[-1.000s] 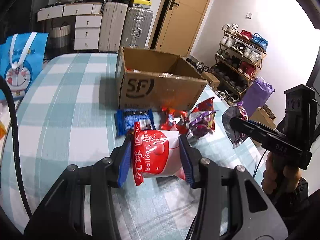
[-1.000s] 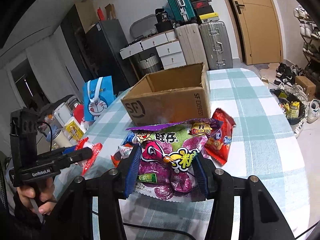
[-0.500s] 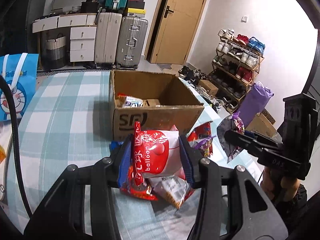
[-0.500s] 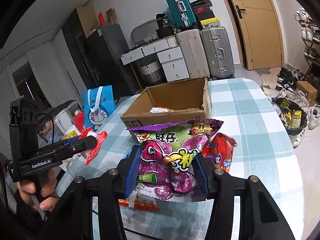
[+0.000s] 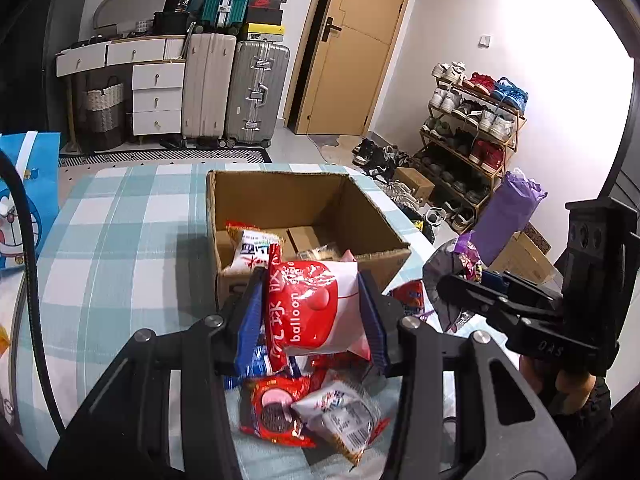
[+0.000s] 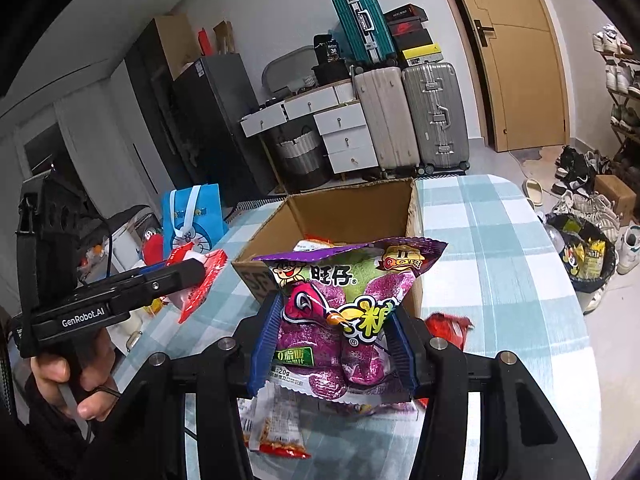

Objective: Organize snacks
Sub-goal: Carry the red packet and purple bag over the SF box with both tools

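Snacks ride in both your grippers: left gripper (image 5: 312, 312) clamps the red balloon bag (image 5: 316, 312), right gripper (image 6: 336, 344) the purple candy bag (image 6: 344, 312). Loose packets (image 5: 304, 408) lie below; the cardboard box (image 5: 304, 216) has drawn nearer.

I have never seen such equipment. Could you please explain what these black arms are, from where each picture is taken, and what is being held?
There is no robot. A person holds one hand-held tool in each hand, and a camera on each tool looks forward along its two fingers. The left tool is closed on a red and white snack bag. The right tool is closed on a purple candy bag. Each camera also sees the other tool at its side. Ahead stands an open cardboard box on a checked tablecloth, with some snacks already inside. More snack packets lie on the cloth below the left tool.
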The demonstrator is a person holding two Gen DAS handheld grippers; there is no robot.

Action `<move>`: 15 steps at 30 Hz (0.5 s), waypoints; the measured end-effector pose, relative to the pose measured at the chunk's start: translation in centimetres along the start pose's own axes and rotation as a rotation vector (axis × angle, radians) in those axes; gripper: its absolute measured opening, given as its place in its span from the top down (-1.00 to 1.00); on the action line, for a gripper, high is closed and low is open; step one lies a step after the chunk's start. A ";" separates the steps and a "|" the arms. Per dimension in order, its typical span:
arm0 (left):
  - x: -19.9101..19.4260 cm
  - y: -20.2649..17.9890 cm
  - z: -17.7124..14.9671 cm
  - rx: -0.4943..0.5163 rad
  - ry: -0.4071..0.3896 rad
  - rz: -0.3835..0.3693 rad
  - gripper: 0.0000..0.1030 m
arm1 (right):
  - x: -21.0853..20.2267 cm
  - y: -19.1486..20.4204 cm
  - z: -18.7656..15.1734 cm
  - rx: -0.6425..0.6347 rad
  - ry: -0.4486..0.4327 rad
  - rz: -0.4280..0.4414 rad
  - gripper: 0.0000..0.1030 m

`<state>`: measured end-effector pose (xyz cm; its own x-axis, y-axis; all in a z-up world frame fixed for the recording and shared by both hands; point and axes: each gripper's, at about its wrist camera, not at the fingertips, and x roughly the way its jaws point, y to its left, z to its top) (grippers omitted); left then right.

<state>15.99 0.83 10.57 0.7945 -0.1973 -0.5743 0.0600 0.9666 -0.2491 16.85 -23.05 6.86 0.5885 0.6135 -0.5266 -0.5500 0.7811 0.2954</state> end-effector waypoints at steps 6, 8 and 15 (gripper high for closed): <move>1.6 0.3 1.2 0.002 0.004 0.003 0.19 | 1.2 -0.1 1.3 0.001 -0.014 0.015 0.01; 2.1 0.5 1.5 -0.004 0.006 0.006 0.19 | 1.6 -0.1 1.7 -0.002 -0.014 0.019 0.01; 3.9 1.6 2.5 -0.028 0.006 0.013 0.19 | 2.7 -0.2 2.7 -0.004 -0.014 0.034 0.01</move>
<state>20.68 2.02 9.87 0.7916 -0.1857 -0.5822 0.0329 0.9643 -0.2628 20.20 -21.23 7.53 0.5780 0.6411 -0.5050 -0.5720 0.7596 0.3096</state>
